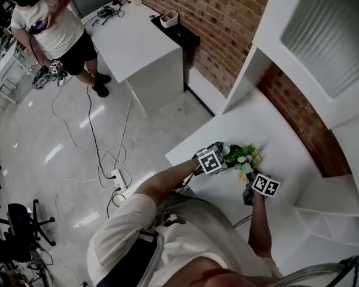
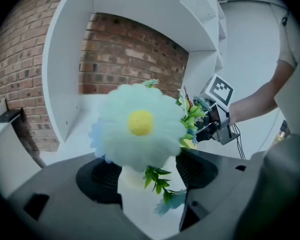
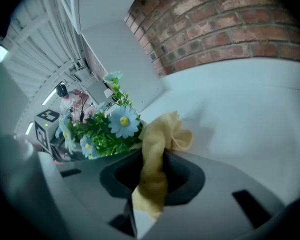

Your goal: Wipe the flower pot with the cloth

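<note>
A small white flower pot (image 2: 132,178) full of artificial daisies and green leaves (image 1: 242,155) stands on the white table (image 1: 275,136). My left gripper (image 2: 145,176) is open, one jaw on each side of the pot, and a big pale daisy (image 2: 140,126) hides most of the pot. My right gripper (image 3: 150,184) is shut on a yellow cloth (image 3: 157,156), whose free end bunches up just to the right of the flowers (image 3: 107,129). In the head view the left gripper (image 1: 224,158) is left of the flowers, the right gripper (image 1: 250,179) just below them.
White shelving (image 1: 323,70) and a brick wall (image 1: 227,17) stand behind the table. A second white table (image 1: 137,34) with a lamp is farther back. Another person (image 1: 51,23) stands at the far left. Cables (image 1: 102,154) and an office chair (image 1: 21,220) are on the floor.
</note>
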`<state>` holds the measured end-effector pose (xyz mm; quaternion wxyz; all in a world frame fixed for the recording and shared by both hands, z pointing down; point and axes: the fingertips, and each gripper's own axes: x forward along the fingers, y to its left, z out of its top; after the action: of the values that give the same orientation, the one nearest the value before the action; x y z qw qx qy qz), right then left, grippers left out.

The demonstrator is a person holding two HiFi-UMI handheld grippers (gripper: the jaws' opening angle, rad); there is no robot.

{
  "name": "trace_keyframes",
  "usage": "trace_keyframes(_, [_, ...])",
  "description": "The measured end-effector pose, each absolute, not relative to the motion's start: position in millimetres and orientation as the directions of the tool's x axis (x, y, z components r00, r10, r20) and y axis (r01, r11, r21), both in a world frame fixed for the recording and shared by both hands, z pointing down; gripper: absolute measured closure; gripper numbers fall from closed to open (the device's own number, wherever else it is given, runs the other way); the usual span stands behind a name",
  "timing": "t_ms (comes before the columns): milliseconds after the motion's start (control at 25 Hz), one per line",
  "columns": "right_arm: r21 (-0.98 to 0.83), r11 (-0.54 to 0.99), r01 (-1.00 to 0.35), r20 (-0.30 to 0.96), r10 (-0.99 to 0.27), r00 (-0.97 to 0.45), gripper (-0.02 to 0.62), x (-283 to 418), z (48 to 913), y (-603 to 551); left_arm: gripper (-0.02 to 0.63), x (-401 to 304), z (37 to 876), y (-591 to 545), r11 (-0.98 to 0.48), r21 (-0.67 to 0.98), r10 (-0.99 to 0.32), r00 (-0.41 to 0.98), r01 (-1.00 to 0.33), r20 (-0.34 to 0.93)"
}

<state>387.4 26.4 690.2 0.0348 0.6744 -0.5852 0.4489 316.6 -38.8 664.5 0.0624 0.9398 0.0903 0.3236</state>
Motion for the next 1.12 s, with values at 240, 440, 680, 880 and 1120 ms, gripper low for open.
trace_keyframes(240, [-0.458,-0.32,-0.829,0.651,-0.756,-0.067,0.497,380,683,41,0.282,301,661,-15,-0.969,0.203,0.237,0.778,0.143,0.582])
trace_keyframes(440, [-0.448,-0.247,-0.859,0.654,-0.745,-0.127,0.497,331,690,20,0.282,232,665,-37,-0.981,0.159,0.188,0.743,0.11,0.643])
trace_keyframes(680, [-0.424,-0.211,-0.881,0.698,-0.696,-0.169,0.495,323,694,13,0.284,247,651,-50,-0.985,0.172,0.132,0.78,0.032,0.612])
trace_keyframes(880, [-0.434,-0.265,-0.861,0.722,-0.675,-0.156,0.495,320,711,28,0.284,257,668,-42,-0.991,0.13,0.078,0.785,-0.003,0.614])
trace_keyframes(1120, [-0.515,-0.31,-0.799,0.709,-0.679,-0.193,0.495,288,717,42,0.285,255,675,-33,-0.993,0.12,0.056,0.791,-0.022,0.609])
